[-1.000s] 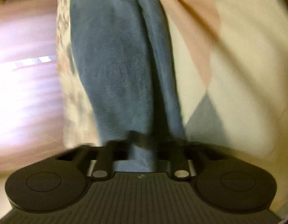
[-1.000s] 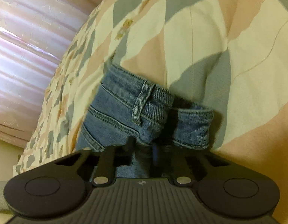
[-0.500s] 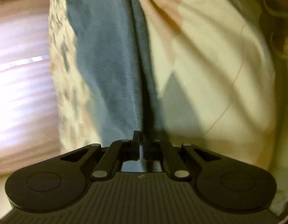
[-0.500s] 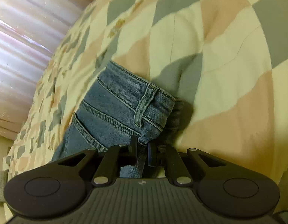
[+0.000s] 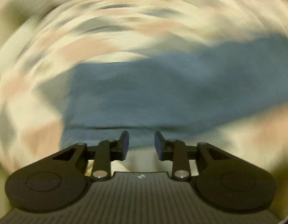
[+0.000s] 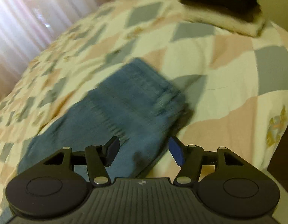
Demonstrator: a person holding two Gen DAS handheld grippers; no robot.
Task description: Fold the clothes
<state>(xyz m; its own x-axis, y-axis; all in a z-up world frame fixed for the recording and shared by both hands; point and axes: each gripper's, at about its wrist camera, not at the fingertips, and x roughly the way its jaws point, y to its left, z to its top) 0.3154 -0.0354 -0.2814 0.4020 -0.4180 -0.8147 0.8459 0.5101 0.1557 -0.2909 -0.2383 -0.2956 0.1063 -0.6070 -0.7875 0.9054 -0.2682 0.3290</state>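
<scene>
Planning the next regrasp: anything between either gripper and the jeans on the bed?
Nothing visible. The right gripper has its jaws open, with the jeans lying on the quilt directly ahead. The left gripper is open too, denim right beyond it, though that view is blurred. The folded stack sits far back.
</scene>
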